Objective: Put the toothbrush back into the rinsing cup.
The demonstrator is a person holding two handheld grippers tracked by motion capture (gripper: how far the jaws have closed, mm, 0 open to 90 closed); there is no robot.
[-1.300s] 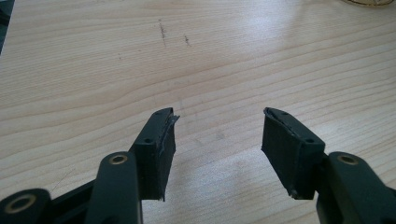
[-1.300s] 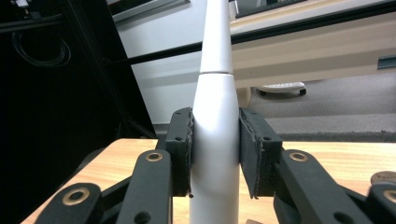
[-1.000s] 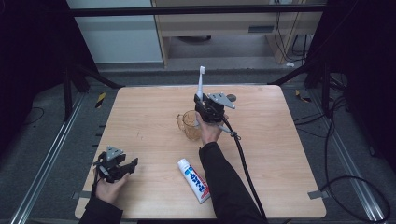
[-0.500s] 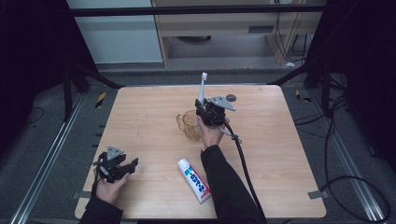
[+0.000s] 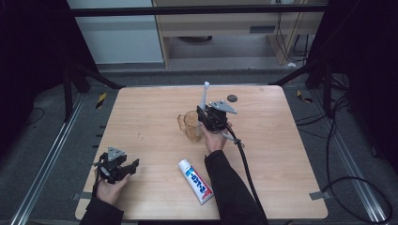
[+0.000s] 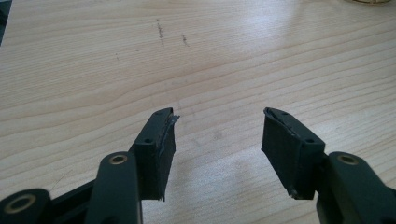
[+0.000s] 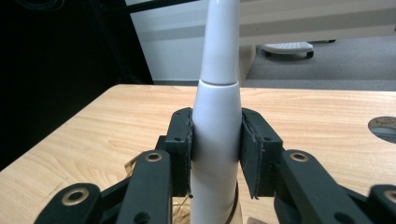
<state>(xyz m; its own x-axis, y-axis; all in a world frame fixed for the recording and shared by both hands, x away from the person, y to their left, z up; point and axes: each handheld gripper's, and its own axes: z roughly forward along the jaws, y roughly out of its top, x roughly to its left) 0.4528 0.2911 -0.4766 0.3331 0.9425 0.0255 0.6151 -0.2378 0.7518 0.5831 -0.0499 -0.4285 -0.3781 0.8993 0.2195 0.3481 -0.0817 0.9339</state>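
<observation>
A white electric toothbrush (image 7: 215, 116) stands upright between the jaws of my right gripper (image 7: 215, 151), whose pads press on both its sides. From the high view the right gripper (image 5: 212, 114) hangs over a clear amber cup (image 5: 191, 125) at mid-table, the toothbrush (image 5: 204, 95) sticking up above it. The cup's rim (image 7: 140, 165) shows just below the jaws. My left gripper (image 5: 123, 169) rests near the table's front left corner, open; in its own view the left gripper (image 6: 217, 135) has only bare wood between its pads.
A white toothpaste tube (image 5: 196, 181) with red and blue print lies flat near the front edge, beside my right forearm. A round dark hole (image 5: 232, 98) sits near the table's (image 5: 281, 154) far edge. The right gripper's cable (image 5: 246, 164) trails back over the table.
The right gripper with the toothbrush has shifted slightly over the cup. The left gripper has stayed put.
</observation>
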